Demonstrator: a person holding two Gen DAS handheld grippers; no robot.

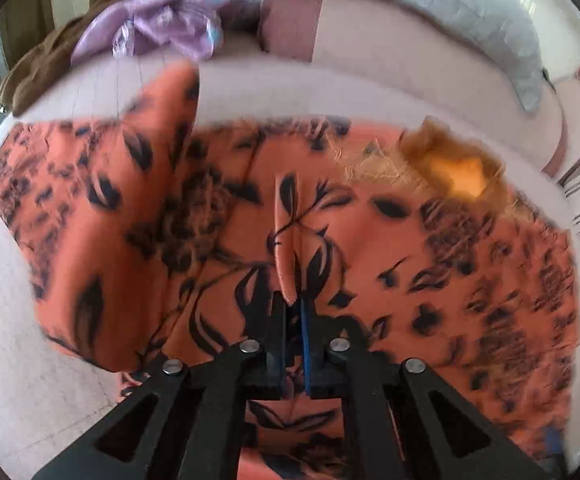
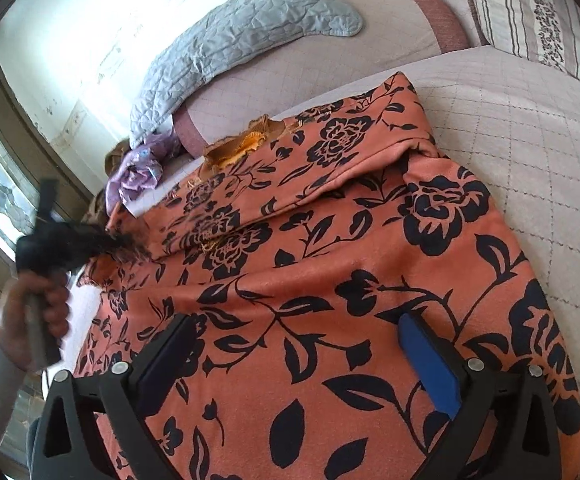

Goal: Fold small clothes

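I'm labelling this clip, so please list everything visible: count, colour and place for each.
Orange garment with black flower print: one, spread on the bed.
Pale pink quilted bed cover: one, under the garment.
Grey quilted cloth: one, behind the garment, over the bolster.
Crumpled lilac cloth: one, far edge.
Brown cloth: one, beside the lilac.
Striped floral pillow: one, far corner.
Left gripper: black, pinching a fabric ridge.
Right gripper: black, blue pads, open above the garment.
Hand: one, gripping the left handle.
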